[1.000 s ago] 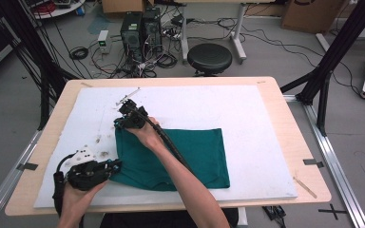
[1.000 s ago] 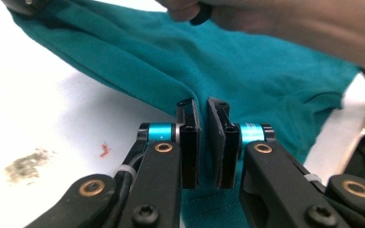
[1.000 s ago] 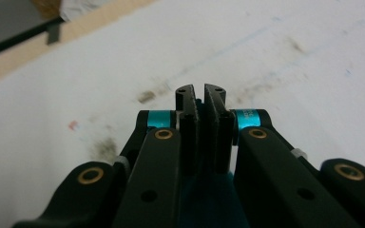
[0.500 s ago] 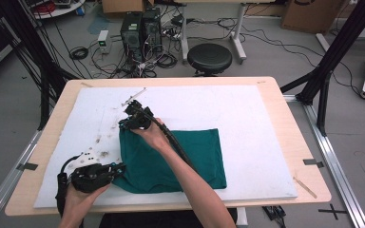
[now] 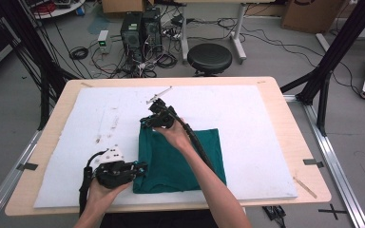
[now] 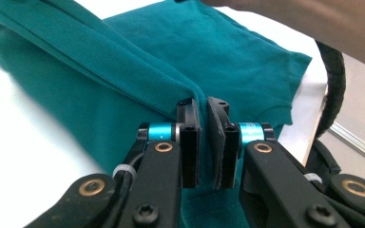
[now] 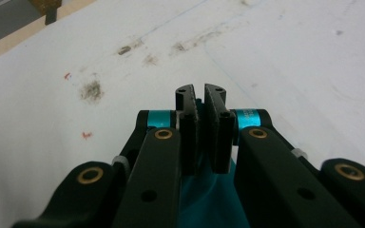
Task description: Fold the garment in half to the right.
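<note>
A: Two grippers, both clamped on the same cloth [image 5: 180, 159]. Look at the left gripper [image 6: 202, 107] first: its jaws are nearly together, with a fold of teal fabric pinched between the pads.

B: And beyond its tips?

A: A thick rolled fold runs up and away to the left of the jaws, and the flat part of the cloth spreads out ahead and to the right. The white mat [image 6: 33, 142] lies below and to the left.

B: The right gripper [image 7: 199, 97]?

A: Same story: jaws almost closed, a sliver of teal caught between them and more fabric hanging under its body. Ahead of its tips is bare mat with dark smudges [image 7: 91, 89].

B: From above?

A: The left gripper [image 5: 141, 167] bites the cloth's near left corner; the right gripper [image 5: 145, 122] has the far left corner. The cloth lies between them and stretches to their right.
</note>
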`<state>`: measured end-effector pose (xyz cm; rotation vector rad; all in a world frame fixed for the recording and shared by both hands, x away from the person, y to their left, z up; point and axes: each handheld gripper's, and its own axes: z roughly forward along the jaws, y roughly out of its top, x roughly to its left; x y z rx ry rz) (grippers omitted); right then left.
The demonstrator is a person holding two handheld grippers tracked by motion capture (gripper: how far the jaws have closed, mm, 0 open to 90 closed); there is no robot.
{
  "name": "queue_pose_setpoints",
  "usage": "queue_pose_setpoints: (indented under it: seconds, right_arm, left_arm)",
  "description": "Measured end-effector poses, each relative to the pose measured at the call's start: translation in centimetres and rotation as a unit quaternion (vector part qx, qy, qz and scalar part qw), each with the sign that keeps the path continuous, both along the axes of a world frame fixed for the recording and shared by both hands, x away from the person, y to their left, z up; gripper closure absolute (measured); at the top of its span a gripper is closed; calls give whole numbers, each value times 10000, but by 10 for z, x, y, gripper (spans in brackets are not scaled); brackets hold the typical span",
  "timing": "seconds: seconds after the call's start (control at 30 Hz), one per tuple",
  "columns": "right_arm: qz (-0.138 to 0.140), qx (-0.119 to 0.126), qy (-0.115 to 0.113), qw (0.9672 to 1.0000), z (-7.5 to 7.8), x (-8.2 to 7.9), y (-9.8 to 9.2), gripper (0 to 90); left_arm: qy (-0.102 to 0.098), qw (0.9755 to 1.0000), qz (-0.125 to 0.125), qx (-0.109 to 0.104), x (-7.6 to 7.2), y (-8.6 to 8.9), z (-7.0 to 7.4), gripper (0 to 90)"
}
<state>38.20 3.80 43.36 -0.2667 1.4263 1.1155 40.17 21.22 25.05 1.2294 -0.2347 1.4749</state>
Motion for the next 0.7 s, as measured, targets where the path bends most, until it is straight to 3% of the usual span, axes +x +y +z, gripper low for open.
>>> queue_pose_setpoints:
  seconds: [0.13, 0.4, 0.7]
  right_arm:
    - [-3, 138, -119, 9998, -4, -1, -16, 857]
    - [-32, 370, -52, 9993, -5, 3, -52, 857]
    - [-58, 537, -52, 9985, -6, 5, -77, 857]
  left_arm:
    - [46, 9999, 4, 137, 1, -16, 5, 835]
    - [84, 9994, 35, 338, 4, -43, 11, 836]
    - [61, 9988, 54, 484, 1, -69, 15, 837]
